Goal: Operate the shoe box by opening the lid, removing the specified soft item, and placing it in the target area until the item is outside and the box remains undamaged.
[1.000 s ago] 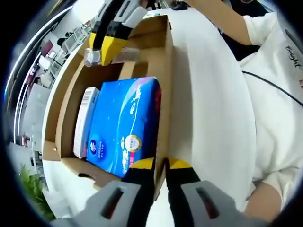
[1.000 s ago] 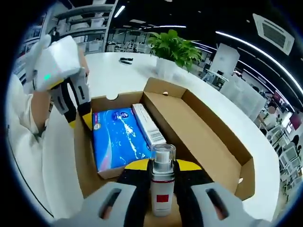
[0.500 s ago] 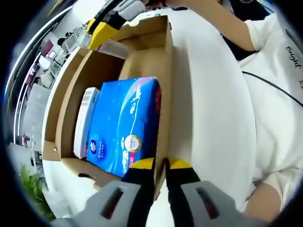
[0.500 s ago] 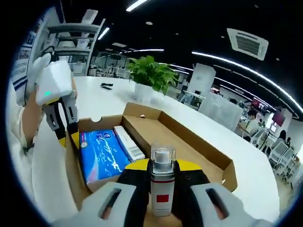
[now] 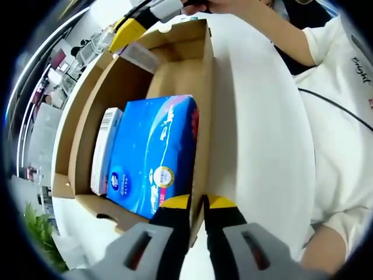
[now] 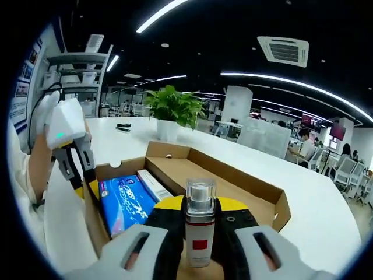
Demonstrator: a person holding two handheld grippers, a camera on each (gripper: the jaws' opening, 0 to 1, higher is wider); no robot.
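Open brown cardboard shoe box (image 5: 175, 70), matte, thin straight walls, lid folded flat alongside, on a smooth white worktop (image 5: 256, 134). Inside the box: glossy blue soft tissue pack (image 5: 152, 153), flat and rectangular, lying against the wall nearest the left gripper (image 5: 197, 205); a narrow white carton (image 5: 104, 150) touches the pack's far side.

Left gripper fingers, black with yellow tips, closed on the box's near wall edge.

Right gripper (image 6: 200, 205) fingers clamped on a small clear spray bottle (image 6: 200, 230), cylindrical, white body, red square label, upright, raised above the box's end.

Beyond the box: leafy potted plant (image 6: 173, 108) on the worktop, well apart. Person's white sleeve (image 5: 344, 116) beside the box.

Box's other half (image 6: 233, 189) bare; worktop open on the far side of the box.
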